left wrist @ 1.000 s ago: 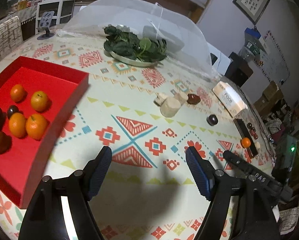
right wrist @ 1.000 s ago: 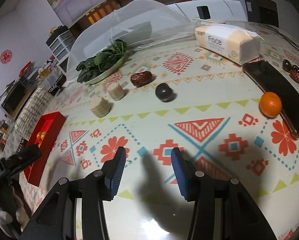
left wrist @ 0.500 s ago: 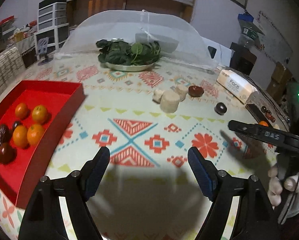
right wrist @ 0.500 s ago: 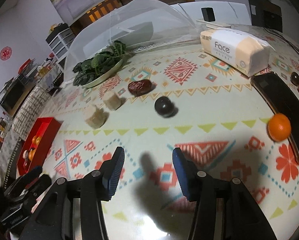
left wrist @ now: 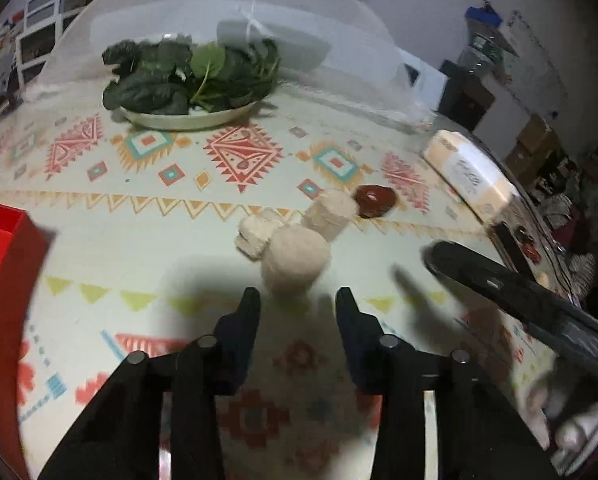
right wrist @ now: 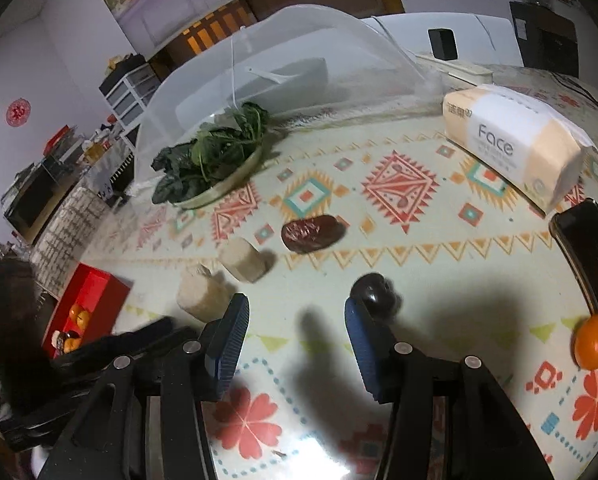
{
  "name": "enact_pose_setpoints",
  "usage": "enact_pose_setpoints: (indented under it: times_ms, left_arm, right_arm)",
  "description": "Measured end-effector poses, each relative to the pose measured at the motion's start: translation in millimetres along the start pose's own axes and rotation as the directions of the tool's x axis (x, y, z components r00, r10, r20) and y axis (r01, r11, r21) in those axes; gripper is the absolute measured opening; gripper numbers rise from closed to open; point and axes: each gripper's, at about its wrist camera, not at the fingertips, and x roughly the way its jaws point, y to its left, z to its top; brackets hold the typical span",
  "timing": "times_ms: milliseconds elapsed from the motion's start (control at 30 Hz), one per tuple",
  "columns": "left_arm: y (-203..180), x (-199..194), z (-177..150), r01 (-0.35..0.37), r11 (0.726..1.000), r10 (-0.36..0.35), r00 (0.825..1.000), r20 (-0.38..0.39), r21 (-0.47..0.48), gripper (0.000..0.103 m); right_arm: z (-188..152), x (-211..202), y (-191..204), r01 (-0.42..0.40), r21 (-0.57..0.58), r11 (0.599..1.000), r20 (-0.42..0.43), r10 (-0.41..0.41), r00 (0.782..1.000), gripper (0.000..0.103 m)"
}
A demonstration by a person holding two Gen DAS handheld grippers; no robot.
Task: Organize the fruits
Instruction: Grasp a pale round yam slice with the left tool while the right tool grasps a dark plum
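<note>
My left gripper (left wrist: 298,307) hovers low over the patterned tablecloth, its jaws closing. A beige cylinder (left wrist: 295,258) stands just past its fingertips, which do not touch it. Two more beige pieces (left wrist: 333,214) (left wrist: 255,232) and a red date (left wrist: 375,200) lie behind it. My right gripper (right wrist: 295,316) is open with nothing between its fingers. A dark round fruit (right wrist: 375,294) sits just beyond its right fingertip (right wrist: 355,316). The date (right wrist: 313,232) lies farther back, and an orange (right wrist: 595,342) rests at the right by a black phone (right wrist: 591,248). The red tray (right wrist: 87,300) with fruit stands at far left.
A plate of leafy greens (left wrist: 187,80) stands at the back, in front of a clear mesh food cover (left wrist: 239,8). A tissue pack (right wrist: 511,148) lies at the back right. The red tray's corner (left wrist: 3,280) is at the left. The right gripper's arm (left wrist: 499,284) crosses the left view.
My left gripper has moved forward to the beige cylinder and its jaws have narrowed. My right gripper has advanced toward the dark round fruit, its opening unchanged.
</note>
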Motion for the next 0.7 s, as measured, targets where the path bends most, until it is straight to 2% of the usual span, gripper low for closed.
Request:
enact_pose_setpoints:
  times_ms: [133,267,300,700]
  left_arm:
    - [-1,10,13,-0.031,1.000,0.031,0.998,0.049,0.006,0.038]
    - [-11,21,18,-0.062,0.997,0.061,0.997,0.038,0.042,0.038]
    - [-12,22,18,-0.072,0.996,0.069,0.997,0.042,0.053,0.035]
    - [-16,-2,4,-0.040,0.998,0.038,0.998,0.047,0.054,0.035]
  right_arm:
    - [-2,0,-15,0.006,0.030,1.000,0.002,-0.007,1.000,0.054]
    - [-3,1,-32,0.034,0.059,0.998,0.001,-0.035,0.999,0.054]
    - [-3,2,-36,0.043,0.064,0.997,-0.002,-0.043,0.999,0.054]
    - [4,20,-29,0.114,-0.011,0.993,-0.019,-0.114,0.993,0.054]
